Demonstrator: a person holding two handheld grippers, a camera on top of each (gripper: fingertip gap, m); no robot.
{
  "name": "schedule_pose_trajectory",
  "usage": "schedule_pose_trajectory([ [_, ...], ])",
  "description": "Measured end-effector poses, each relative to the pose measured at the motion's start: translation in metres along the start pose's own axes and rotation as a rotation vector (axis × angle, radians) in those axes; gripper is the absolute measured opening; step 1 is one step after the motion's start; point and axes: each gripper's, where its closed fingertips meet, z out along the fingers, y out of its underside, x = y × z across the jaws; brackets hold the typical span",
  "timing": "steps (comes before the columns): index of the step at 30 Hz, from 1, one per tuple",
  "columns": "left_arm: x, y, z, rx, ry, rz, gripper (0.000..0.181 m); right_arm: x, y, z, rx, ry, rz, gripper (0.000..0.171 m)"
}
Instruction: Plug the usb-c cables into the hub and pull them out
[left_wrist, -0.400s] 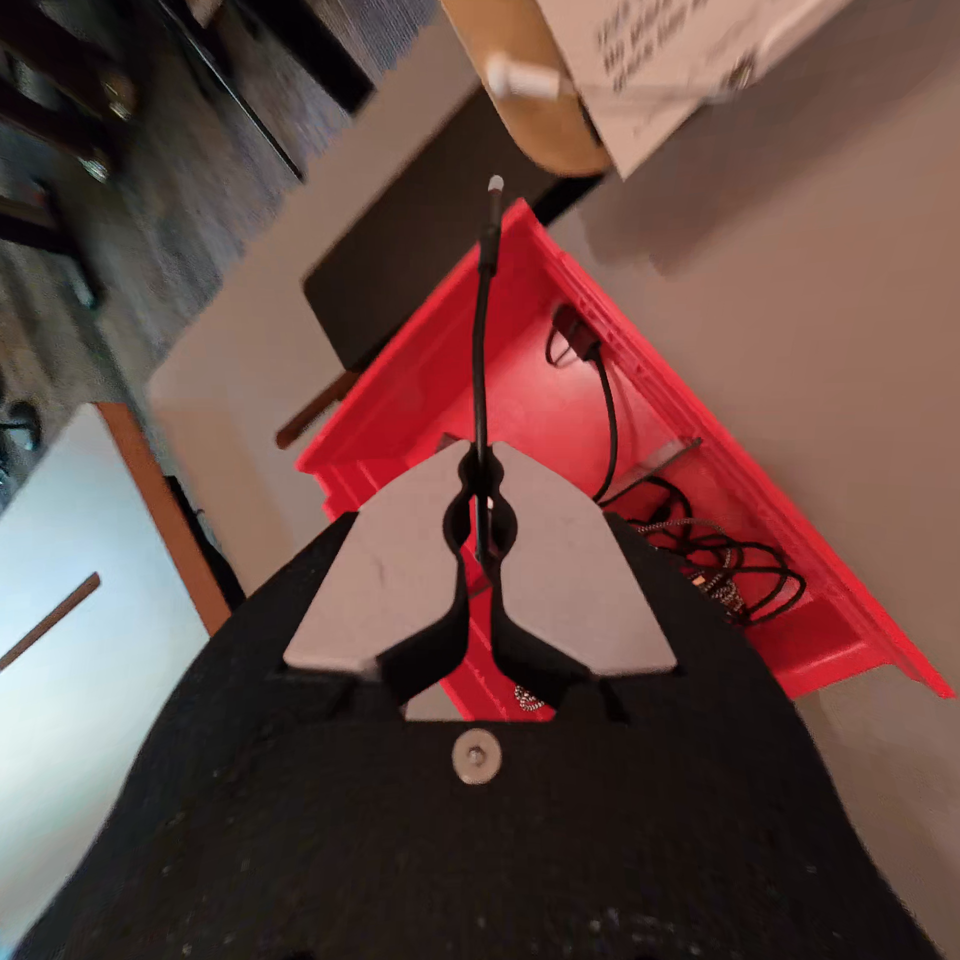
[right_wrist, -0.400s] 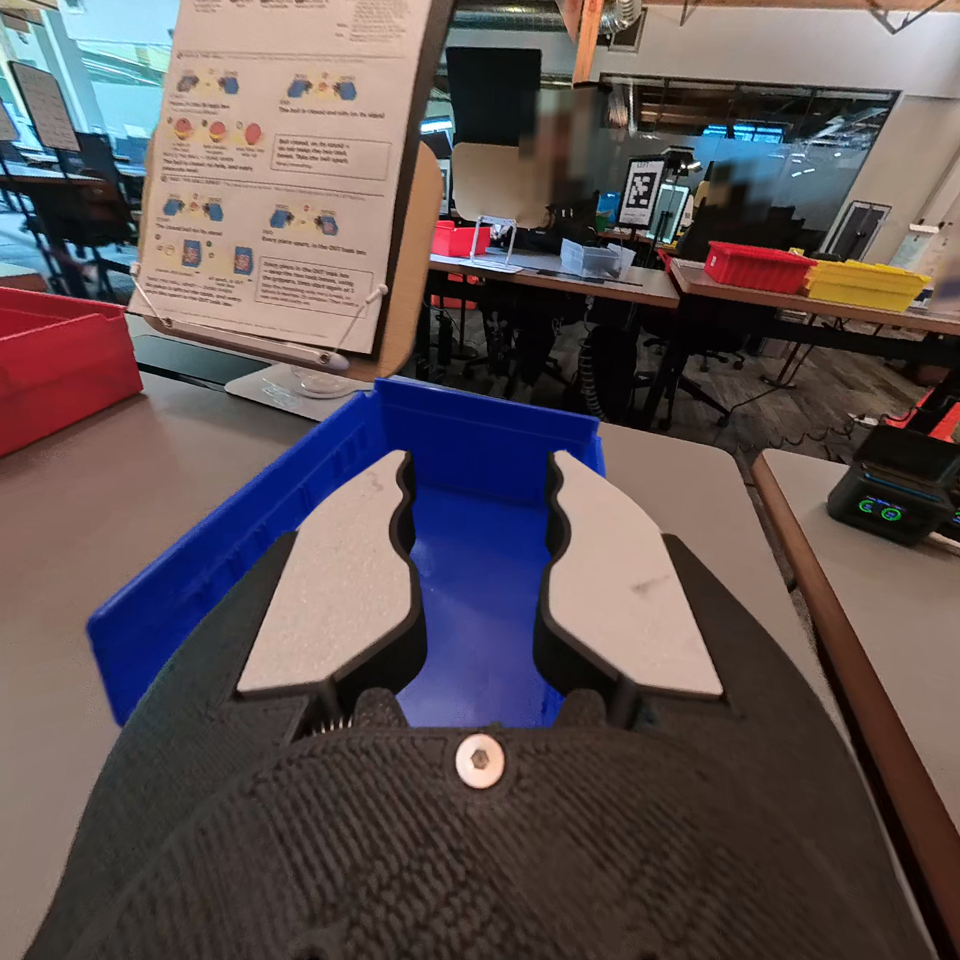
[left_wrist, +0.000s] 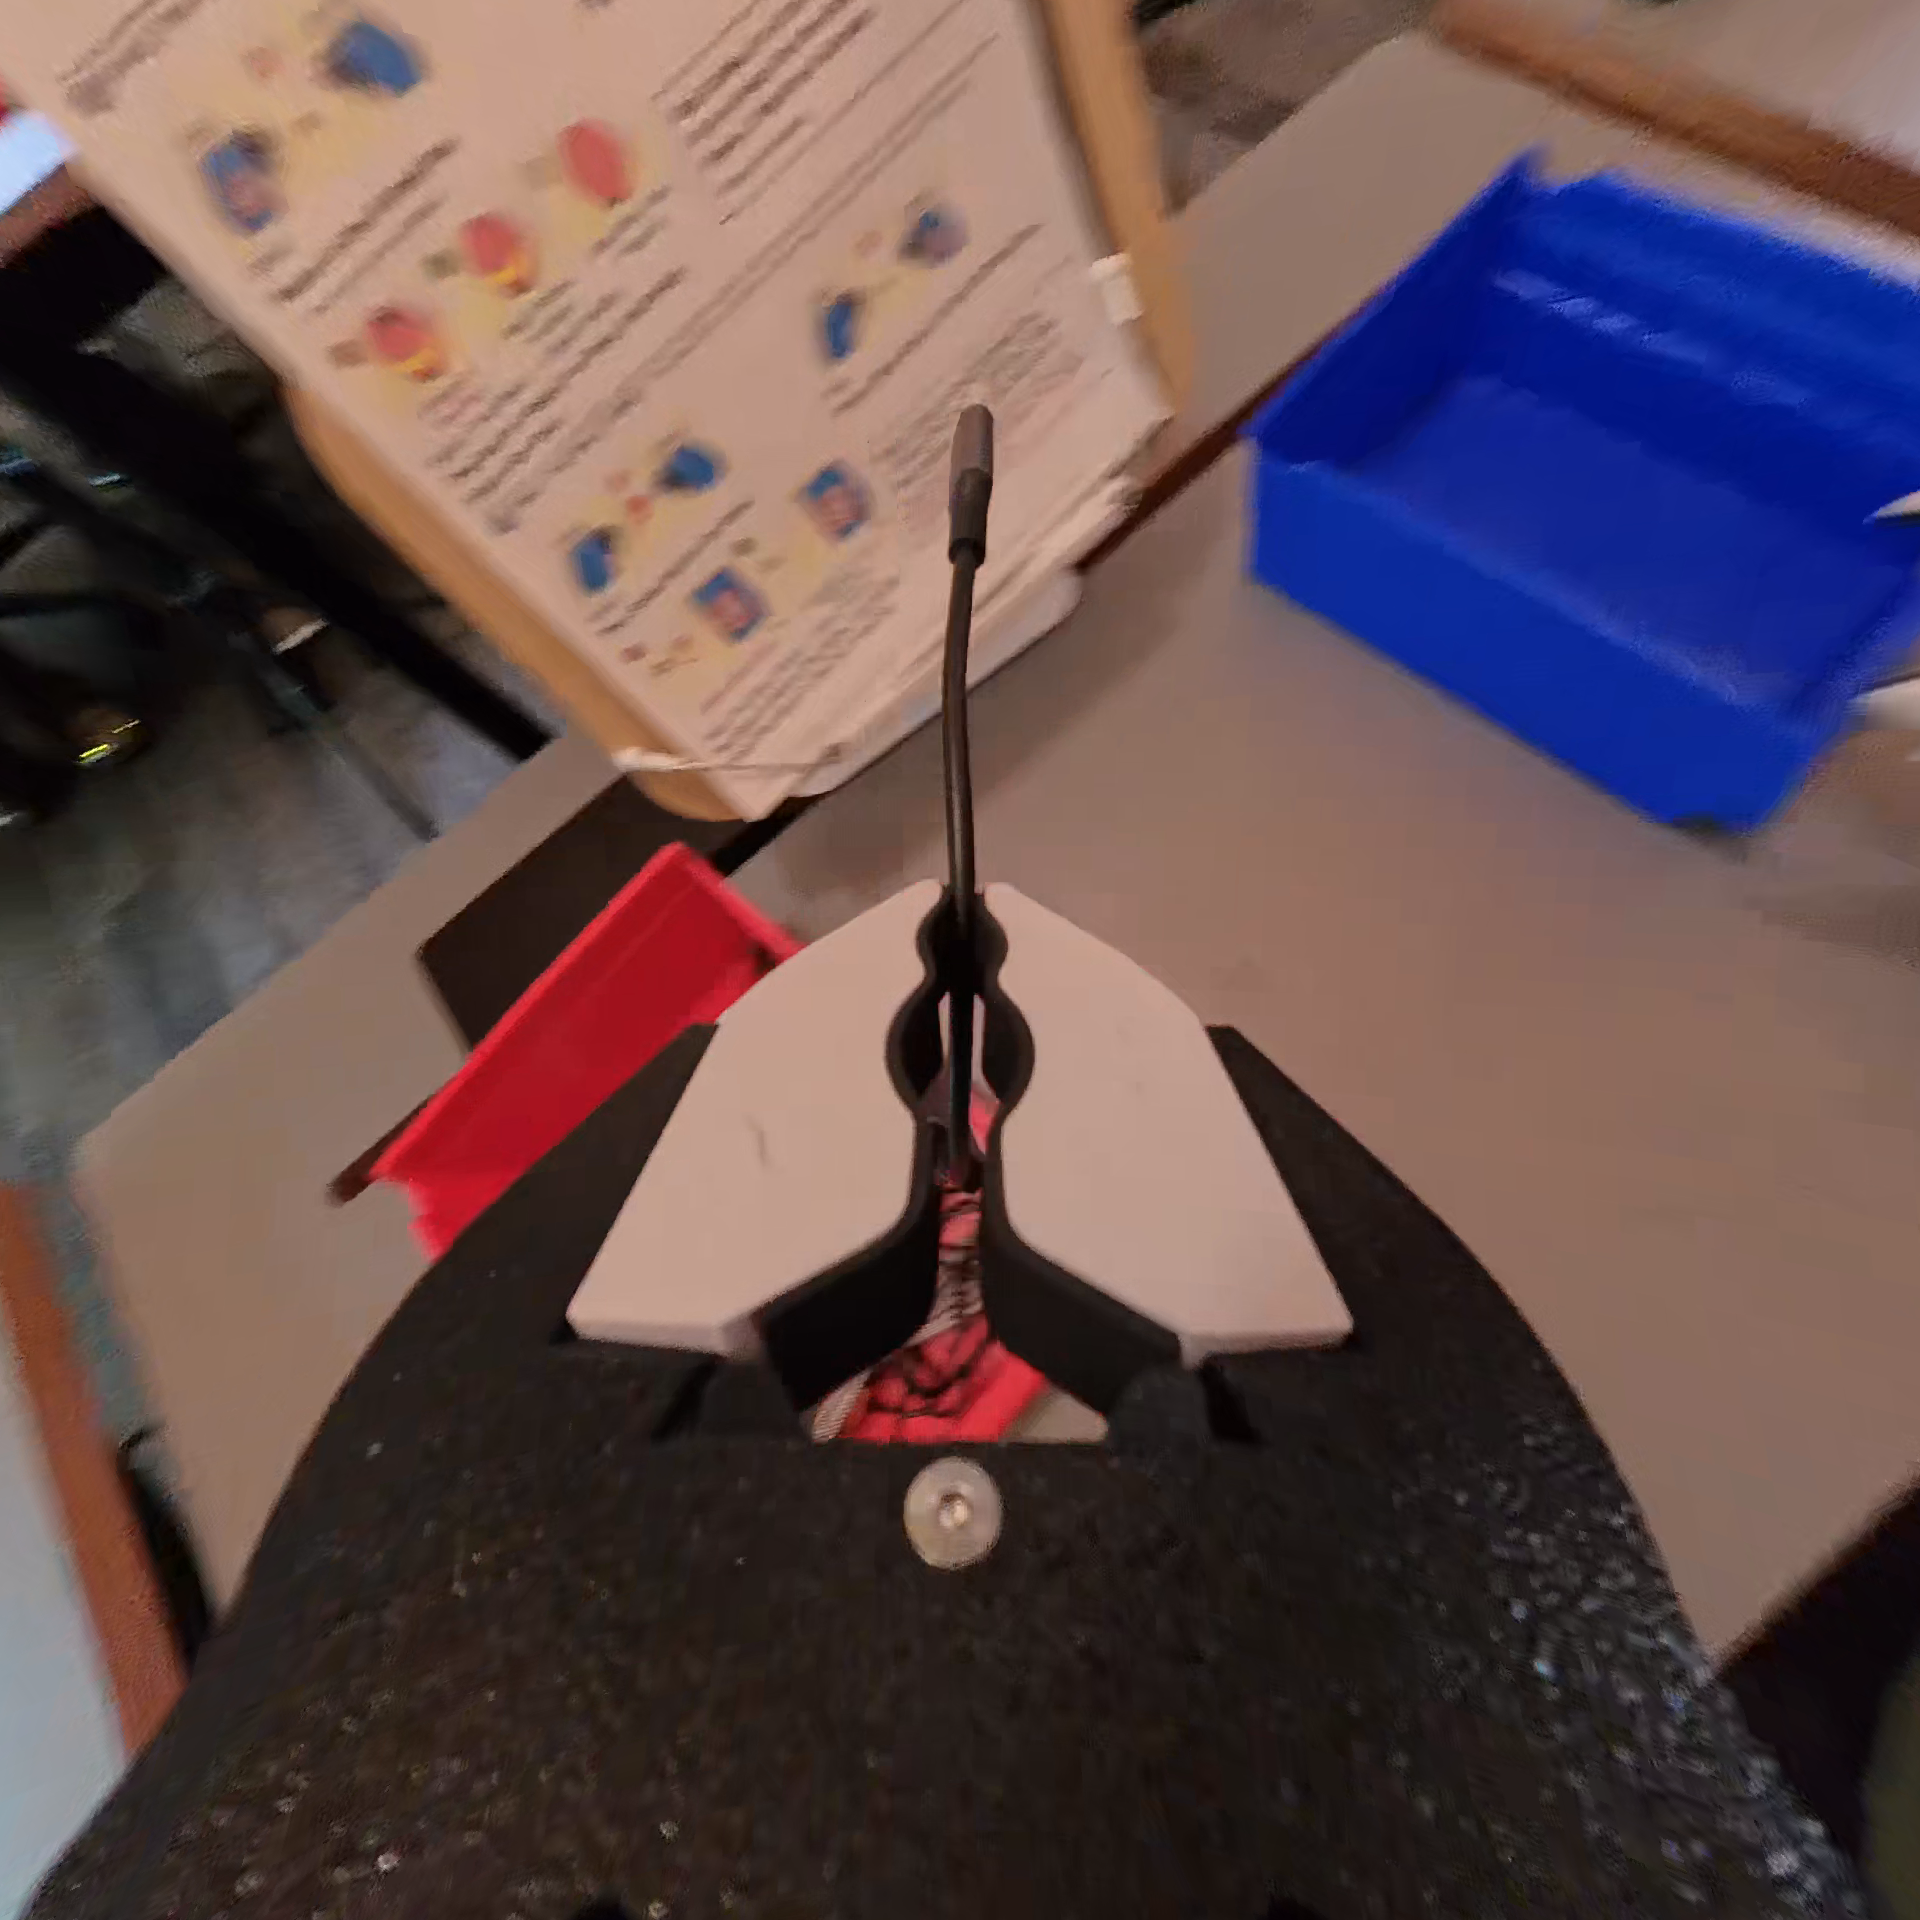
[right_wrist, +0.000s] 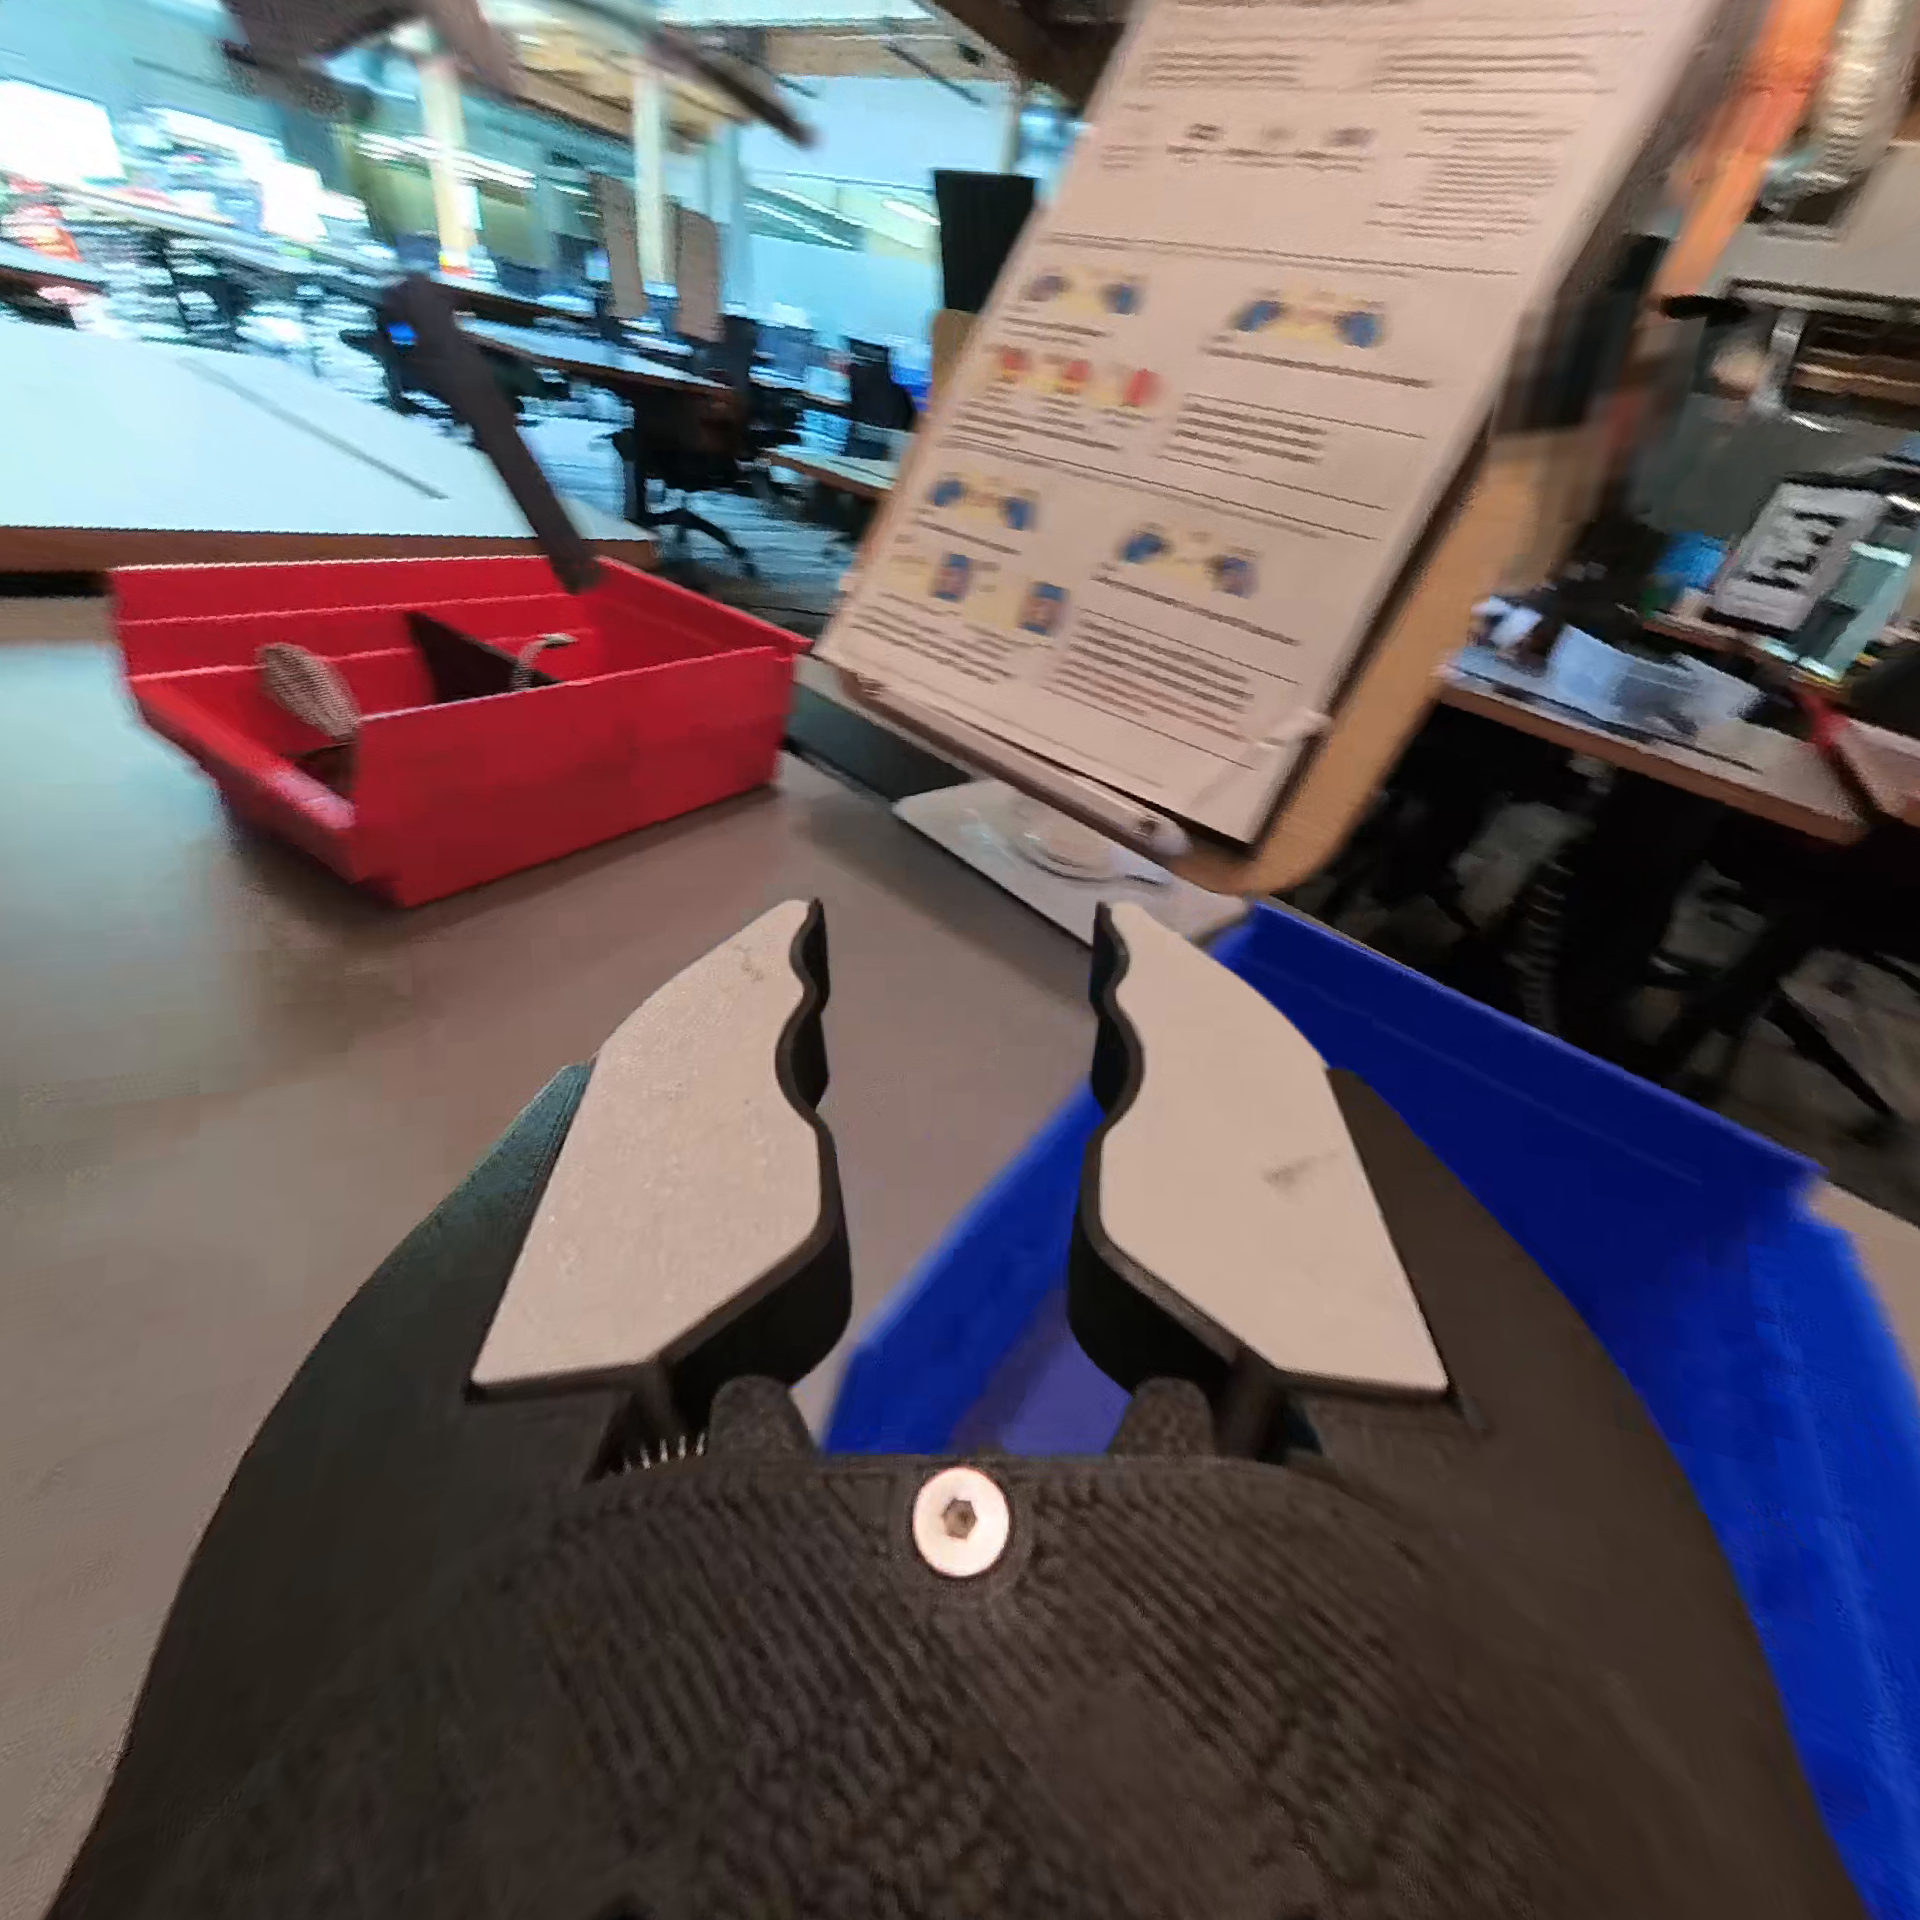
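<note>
Left tool is clamping the usb-c cable, plug end sticking straight out ahead along my fingers. Right tool is hanging open, empty, over the blue bin. I'm seeing no hub, so the plug's target direction is unknown.

Right gripper: jaws apart, nothing between them, held above the grey table. Blue bin lay just under its right side. Red bin stood farther left, divider and braided cable inside. Instruction sheet leaned on a stand behind
</note>
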Motion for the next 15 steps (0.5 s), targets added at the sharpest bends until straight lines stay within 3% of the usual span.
schedule_pose_trajectory([
  [1, 0.021, -0.003, -0.003, 0.013, 0.055, 0.008, 0.001, -0.020, -0.001, 0.007, 0.012, -0.055, -0.022, 0.050],
  [6, 0.140, -0.004, -0.015, 0.080, 0.386, 0.034, 0.001, -0.117, 0.002, 0.029, 0.075, -0.308, -0.144, 0.071],
  [9, 0.192, -0.003, -0.023, 0.128, 0.531, 0.053, 0.001, -0.148, 0.011, 0.033, 0.065, -0.365, -0.219, 0.080],
  [11, 0.213, -0.004, -0.029, 0.160, 0.608, 0.046, 0.002, -0.158, 0.011, 0.033, 0.081, -0.384, -0.236, 0.069],
  [12, 0.217, -0.005, -0.029, 0.170, 0.616, 0.043, 0.002, -0.160, 0.011, 0.032, 0.093, -0.389, -0.240, 0.053],
  [13, 0.217, -0.005, -0.029, 0.175, 0.609, 0.045, 0.002, -0.164, 0.009, 0.029, 0.116, -0.411, -0.245, 0.026],
  [15, 0.207, -0.005, -0.026, 0.177, 0.561, 0.038, 0.002, -0.164, 0.005, 0.028, 0.143, -0.409, -0.234, 0.025],
])
